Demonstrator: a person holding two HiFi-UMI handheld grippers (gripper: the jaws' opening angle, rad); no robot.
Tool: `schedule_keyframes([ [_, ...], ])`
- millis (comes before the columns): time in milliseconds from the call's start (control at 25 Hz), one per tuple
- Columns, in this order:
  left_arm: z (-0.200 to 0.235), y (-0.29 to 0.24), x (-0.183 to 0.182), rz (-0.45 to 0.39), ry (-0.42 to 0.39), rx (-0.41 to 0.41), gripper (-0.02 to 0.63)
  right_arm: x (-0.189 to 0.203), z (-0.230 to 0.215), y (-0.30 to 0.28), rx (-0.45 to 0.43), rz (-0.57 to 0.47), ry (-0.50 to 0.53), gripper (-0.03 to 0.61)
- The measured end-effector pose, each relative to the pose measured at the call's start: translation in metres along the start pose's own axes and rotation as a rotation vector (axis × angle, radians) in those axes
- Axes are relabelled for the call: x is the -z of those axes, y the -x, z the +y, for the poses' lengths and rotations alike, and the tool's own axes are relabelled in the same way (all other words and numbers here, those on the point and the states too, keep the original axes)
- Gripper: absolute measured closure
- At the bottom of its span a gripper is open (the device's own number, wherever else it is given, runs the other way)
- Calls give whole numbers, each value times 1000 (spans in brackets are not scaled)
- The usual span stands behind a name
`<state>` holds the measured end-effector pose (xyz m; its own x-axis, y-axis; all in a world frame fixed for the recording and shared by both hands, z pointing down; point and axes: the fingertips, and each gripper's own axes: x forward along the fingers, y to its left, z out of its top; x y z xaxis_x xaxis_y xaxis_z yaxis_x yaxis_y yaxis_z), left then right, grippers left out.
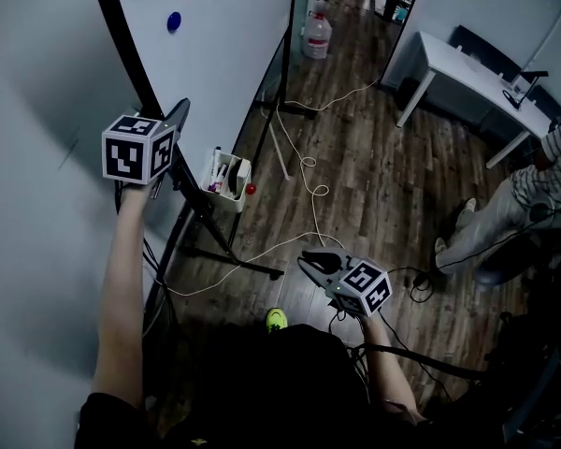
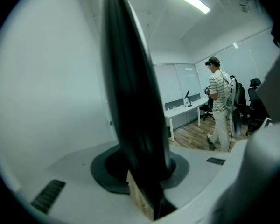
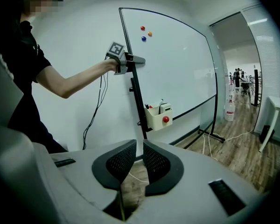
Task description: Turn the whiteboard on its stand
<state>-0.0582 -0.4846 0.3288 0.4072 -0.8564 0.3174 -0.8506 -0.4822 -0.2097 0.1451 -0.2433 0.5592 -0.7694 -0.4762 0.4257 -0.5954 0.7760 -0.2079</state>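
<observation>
The whiteboard [image 1: 224, 54] stands on a black wheeled stand, with coloured magnets [image 1: 174, 21] near its top. My left gripper [image 1: 178, 120] is raised and shut on the board's black side frame [image 1: 131, 54]. In the left gripper view that frame [image 2: 130, 101] fills the space between the jaws. The right gripper view shows the left gripper [image 3: 133, 59] clamped on the near edge of the whiteboard [image 3: 177, 69]. My right gripper [image 1: 309, 262] hangs low over the floor, away from the board; its pads [image 3: 121, 160] are close together with nothing between them.
A white pen box [image 1: 226, 178] with a red magnet hangs on the frame. The stand's foot [image 1: 234, 260] and white cables [image 1: 304, 171] lie on the wood floor. A water bottle [image 1: 317, 36] and white desk [image 1: 467, 73] lie beyond. A person in a striped shirt [image 1: 542, 181] is at right.
</observation>
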Motion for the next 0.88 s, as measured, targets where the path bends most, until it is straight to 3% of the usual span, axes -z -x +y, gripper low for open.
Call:
schedule_keyframes([
  [440,-2,-4,3,-56,24,25,492,8,-2,5,26,-10,-6,534],
  [640,-2,-3,-1,-158,54,54,465,10,1,10,28,-27,-11,534],
  [760,-2,-2,-1,-149,52,6,523,17,0,15,40,-33,-22,534],
  [880,3,-1,-1,-152,129,-24,555,25,-1,19,41,-26,-35,535],
])
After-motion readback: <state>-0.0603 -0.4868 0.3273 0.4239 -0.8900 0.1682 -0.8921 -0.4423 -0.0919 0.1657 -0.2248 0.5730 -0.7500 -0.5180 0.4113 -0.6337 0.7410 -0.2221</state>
